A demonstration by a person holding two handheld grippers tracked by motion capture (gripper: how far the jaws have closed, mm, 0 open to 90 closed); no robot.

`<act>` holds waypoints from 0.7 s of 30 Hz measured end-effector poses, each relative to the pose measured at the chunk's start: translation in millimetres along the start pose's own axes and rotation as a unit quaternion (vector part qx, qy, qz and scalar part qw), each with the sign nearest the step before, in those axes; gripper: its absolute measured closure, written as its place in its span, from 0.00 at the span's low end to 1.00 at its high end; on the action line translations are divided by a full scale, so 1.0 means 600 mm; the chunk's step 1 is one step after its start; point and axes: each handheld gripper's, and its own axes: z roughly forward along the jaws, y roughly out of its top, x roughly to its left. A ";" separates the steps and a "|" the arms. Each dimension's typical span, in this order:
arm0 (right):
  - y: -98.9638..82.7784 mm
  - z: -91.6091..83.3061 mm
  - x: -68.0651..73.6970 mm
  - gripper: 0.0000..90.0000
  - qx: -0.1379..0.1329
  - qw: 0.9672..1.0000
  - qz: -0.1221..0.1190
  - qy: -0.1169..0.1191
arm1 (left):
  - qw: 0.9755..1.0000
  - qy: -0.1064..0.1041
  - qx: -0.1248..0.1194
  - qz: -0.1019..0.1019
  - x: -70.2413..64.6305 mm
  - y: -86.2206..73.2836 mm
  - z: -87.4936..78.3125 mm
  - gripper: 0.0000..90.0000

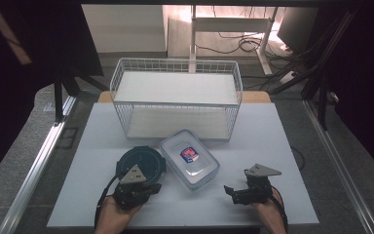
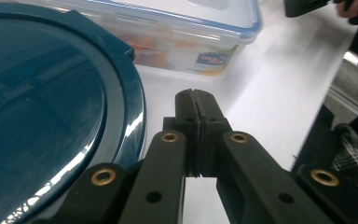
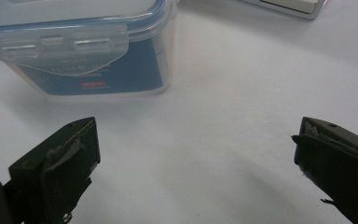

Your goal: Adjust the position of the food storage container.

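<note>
A clear plastic food box (image 1: 190, 158) with a blue-rimmed snap lid lies in the middle of the white table top. The box (image 2: 186, 32) also fills the far side of the left gripper view, and its end wall (image 3: 93, 56) sits ahead in the right gripper view. A dark blue round lidded container (image 1: 140, 163) touches its left side and looms large (image 2: 51, 116) beside the left jaws. My left gripper (image 1: 155, 186) rests shut just right of the round container's near edge, its jaws (image 2: 196, 100) pressed together on nothing. My right gripper (image 1: 230, 192) stands open, right of the box, its jaws (image 3: 196, 154) wide apart over bare table.
A white wire basket (image 1: 175, 105) with a white floor stands behind the two containers at the table's back. The white table top (image 1: 272, 141) has bare room to the right and in front. Metal rails run along both sides, and cables lie on the floor beyond.
</note>
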 end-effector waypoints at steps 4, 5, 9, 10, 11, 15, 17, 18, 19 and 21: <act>-0.001 0.002 0.000 0.00 0.005 1.000 0.004 0.001 | 1.000 0.014 0.006 0.001 -0.004 0.012 0.018 1.00; -0.001 0.002 0.000 0.00 0.007 1.000 0.003 0.001 | 1.000 0.018 0.008 0.003 -0.004 0.015 0.022 1.00; -0.001 0.003 0.001 0.00 0.009 1.000 0.001 0.003 | 0.999 0.040 0.019 -0.005 0.002 0.018 0.032 1.00; -0.002 0.004 0.000 0.00 0.013 1.000 0.001 0.003 | 0.999 0.030 0.015 -0.014 0.006 0.017 0.033 1.00; -0.002 0.004 0.000 0.00 0.013 1.000 0.001 0.003 | 0.999 0.024 0.013 -0.018 0.008 0.016 0.033 1.00; -0.002 0.004 0.000 0.00 0.013 1.000 0.002 0.003 | 1.000 0.022 0.014 -0.013 0.011 0.016 0.033 1.00; -0.003 0.004 0.000 0.00 0.014 1.000 0.001 0.002 | 1.000 0.019 0.013 -0.018 0.018 0.014 0.029 1.00; -0.003 0.004 0.000 0.00 0.014 1.000 0.001 0.001 | 0.999 0.023 0.013 -0.020 0.023 0.013 0.027 1.00; -0.003 0.004 0.000 0.00 0.014 1.000 0.001 0.001 | 0.999 0.027 0.012 -0.022 0.028 0.011 0.024 1.00; -0.003 0.004 -0.001 0.00 0.015 1.000 0.002 0.001 | 0.999 0.039 0.010 -0.031 0.041 0.008 0.017 1.00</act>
